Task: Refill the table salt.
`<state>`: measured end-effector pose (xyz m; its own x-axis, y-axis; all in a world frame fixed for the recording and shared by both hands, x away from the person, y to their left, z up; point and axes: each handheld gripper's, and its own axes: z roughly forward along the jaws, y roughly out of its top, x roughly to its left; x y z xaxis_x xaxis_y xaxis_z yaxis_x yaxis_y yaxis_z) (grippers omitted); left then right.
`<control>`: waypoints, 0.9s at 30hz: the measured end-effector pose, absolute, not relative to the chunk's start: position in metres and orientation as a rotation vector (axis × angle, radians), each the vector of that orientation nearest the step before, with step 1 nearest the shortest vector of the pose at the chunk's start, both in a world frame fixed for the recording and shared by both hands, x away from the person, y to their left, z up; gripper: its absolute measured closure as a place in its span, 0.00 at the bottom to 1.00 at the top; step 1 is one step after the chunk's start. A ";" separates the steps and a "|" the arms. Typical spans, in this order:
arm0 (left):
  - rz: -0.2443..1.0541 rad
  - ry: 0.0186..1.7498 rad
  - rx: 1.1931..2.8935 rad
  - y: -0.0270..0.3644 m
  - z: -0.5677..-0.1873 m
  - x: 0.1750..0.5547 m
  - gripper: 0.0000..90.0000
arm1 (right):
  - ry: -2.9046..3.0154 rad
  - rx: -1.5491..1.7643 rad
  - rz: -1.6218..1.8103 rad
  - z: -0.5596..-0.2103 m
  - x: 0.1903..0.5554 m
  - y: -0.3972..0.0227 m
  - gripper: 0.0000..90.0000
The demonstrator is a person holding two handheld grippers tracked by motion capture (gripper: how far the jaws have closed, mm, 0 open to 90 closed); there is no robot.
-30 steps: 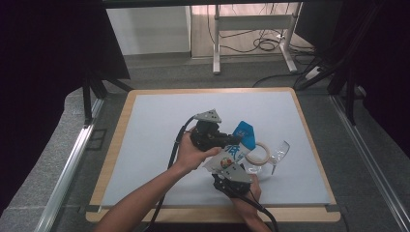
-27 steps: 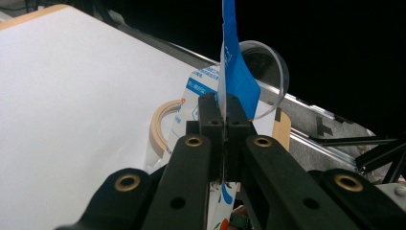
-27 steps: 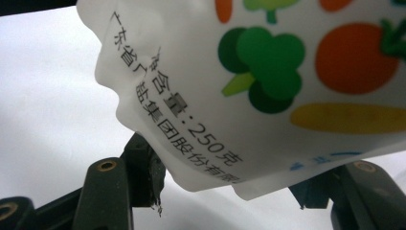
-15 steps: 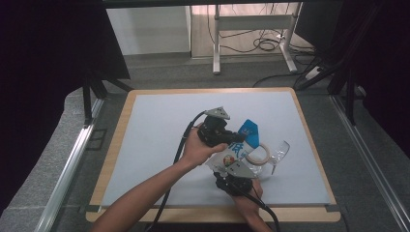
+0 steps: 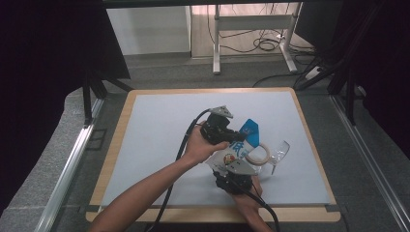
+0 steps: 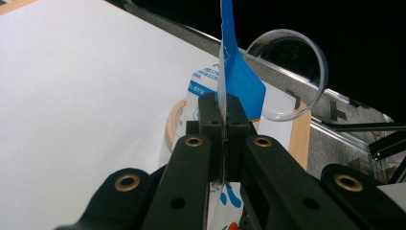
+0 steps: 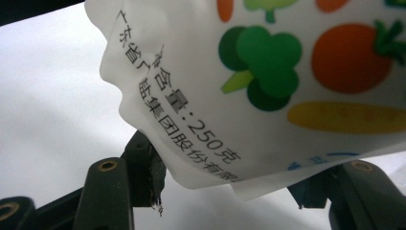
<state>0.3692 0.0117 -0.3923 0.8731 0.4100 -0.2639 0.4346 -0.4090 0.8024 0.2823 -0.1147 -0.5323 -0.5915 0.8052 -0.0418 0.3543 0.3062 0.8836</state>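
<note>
Two grippers work one soft packet near the front right of the table (image 5: 145, 145). Packet (image 5: 235, 153): white plastic pouch with a blue top edge, printed vegetables and dark lettering, held up off the pale mat between the two tools.

Left gripper (image 5: 227, 137), seen from the high view just left of the packet's blue end, with the left hand (image 5: 200, 147) wrapped round its body. From its own camera the two black jaws stand pressed together, the thin blue edge of the packet (image 6: 234, 67) pinched upright in the seam between them.

Right gripper (image 5: 237, 166) sits below the packet, nearest the table's front edge, grey plate on top, cable trailing off toward the bottom. In the right gripper view its jaws stand apart, one at each side, with the packet's lower white corner (image 7: 268, 96) hanging down between them. Whether the pads press on the film cannot be told; the corner hides the contact.

Just right of the packet: a pale ring (image 5: 257, 154) lying flat, touching or overlapping a clear plastic glass (image 5: 279, 152). The glass's round rim (image 6: 292, 72) shows behind the blue edge.
</note>
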 end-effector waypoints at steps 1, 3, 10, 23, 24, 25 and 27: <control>-0.026 0.609 2.057 0.011 -0.392 0.371 1.00 | 2.096 1.030 1.236 -0.532 0.282 -0.114 0.45; -0.019 0.618 2.066 0.008 -0.391 0.372 1.00 | 2.100 1.041 1.245 -0.531 0.282 -0.114 0.45; 0.010 0.603 2.132 -0.003 -0.388 0.372 1.00 | 2.107 1.057 1.270 -0.530 0.283 -0.112 0.46; 0.055 0.605 2.185 -0.016 -0.386 0.373 1.00 | 2.102 1.106 1.312 -0.529 0.286 -0.115 0.47; 0.058 0.605 2.188 -0.017 -0.386 0.373 1.00 | 2.105 1.104 1.311 -0.529 0.286 -0.115 0.47; 0.057 0.607 2.191 -0.017 -0.386 0.373 1.00 | 2.107 1.104 1.311 -0.529 0.286 -0.115 0.47; 0.060 0.608 2.200 -0.017 -0.386 0.374 1.00 | 2.105 1.106 1.319 -0.529 0.286 -0.114 0.48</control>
<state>0.3737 -0.0173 -0.3857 0.8816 0.4443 -0.1597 0.4046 -0.5367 0.7405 0.2858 -0.1143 -0.5287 -0.5960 0.8007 0.0602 0.4033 0.2337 0.8847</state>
